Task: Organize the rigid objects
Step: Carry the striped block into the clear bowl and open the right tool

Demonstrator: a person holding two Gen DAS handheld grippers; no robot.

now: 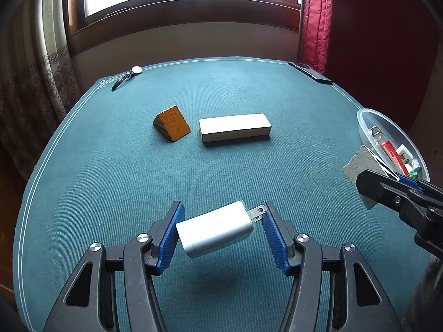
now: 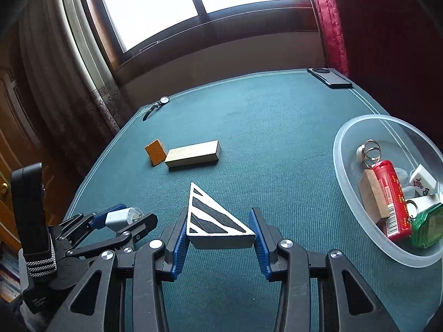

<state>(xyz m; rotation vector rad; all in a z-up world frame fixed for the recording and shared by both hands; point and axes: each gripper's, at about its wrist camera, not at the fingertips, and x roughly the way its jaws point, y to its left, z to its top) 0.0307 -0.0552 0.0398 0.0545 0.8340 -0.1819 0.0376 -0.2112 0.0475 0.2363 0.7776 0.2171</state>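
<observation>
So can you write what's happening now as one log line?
left gripper: holds charger | right gripper: holds wedge | bowl: part filled | block, orange wedge: on table

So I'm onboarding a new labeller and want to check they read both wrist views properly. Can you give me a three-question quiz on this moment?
1. True or false: the left tool holds a white charger.
2. What does the right tool hold? A) the wooden block B) a grey wedge with black strips C) the red tube
3. Fill in: the orange wedge and wooden block lie on the ___ table.

Key
1. True; it hangs above the cloth.
2. B, the grey wedge, beside the clear bowl.
3. Green.
</observation>
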